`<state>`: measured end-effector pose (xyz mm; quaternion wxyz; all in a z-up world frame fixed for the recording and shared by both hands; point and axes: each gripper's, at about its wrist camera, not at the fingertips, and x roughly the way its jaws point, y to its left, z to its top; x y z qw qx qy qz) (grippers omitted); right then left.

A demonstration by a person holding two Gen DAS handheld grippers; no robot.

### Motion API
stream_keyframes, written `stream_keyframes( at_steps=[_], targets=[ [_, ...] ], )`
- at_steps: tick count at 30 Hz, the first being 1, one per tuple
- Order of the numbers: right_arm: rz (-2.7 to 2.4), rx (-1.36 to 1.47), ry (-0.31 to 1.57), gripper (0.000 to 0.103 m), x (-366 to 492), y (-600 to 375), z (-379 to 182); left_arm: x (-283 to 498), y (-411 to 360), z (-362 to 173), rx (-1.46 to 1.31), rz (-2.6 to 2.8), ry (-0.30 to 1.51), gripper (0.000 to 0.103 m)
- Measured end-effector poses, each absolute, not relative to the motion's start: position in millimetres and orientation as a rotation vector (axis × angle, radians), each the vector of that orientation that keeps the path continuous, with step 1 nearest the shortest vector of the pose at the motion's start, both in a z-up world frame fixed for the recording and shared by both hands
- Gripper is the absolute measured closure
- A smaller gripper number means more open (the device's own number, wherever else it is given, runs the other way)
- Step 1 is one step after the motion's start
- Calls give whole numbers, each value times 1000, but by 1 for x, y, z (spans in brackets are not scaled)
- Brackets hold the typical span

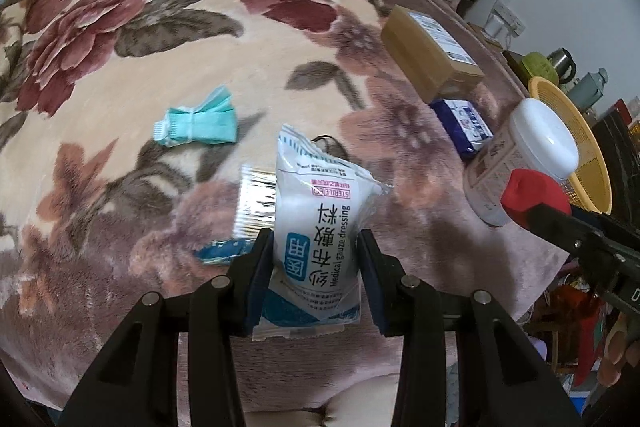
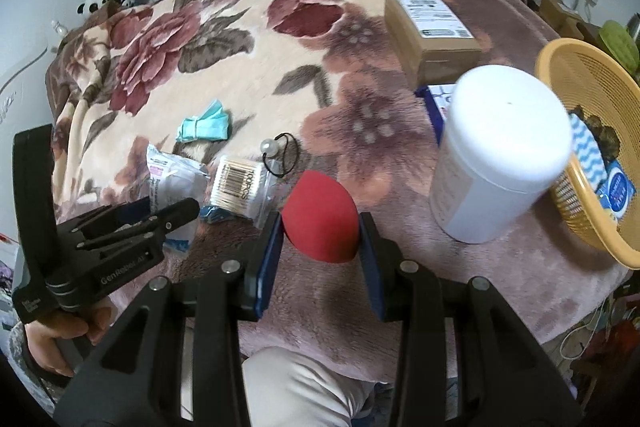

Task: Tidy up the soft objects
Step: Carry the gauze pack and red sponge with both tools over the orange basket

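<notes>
I see a plush blanket (image 2: 248, 39) patterned with dark red and dusty pink roses and grey-brown leaves on cream, edged in mauve; my left gripper (image 1: 316, 259), black with dark blue pads, carries a white gauze dressing packet (image 1: 320, 219) printed in blue and black with a pink label; my right gripper (image 2: 320, 247), coloured alike, carries a red sponge (image 2: 320, 219); the folded face mask (image 2: 205, 127) is teal; the canister (image 2: 496, 163) is white; the basket (image 2: 560, 75) is yellow; the cardboard box (image 2: 432, 39) is brown with a white label; the cotton swab pack (image 2: 240, 191) shows a black barcode.
</notes>
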<state>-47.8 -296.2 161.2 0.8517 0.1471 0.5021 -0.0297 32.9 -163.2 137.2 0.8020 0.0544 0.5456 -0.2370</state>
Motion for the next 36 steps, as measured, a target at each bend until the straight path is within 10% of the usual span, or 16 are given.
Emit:
stream_keyframes(
  at_steps=[36],
  targets=[
    [-137,340,952,65,-79,-365,207,12,-268,187,197,-641,1099,60]
  ],
)
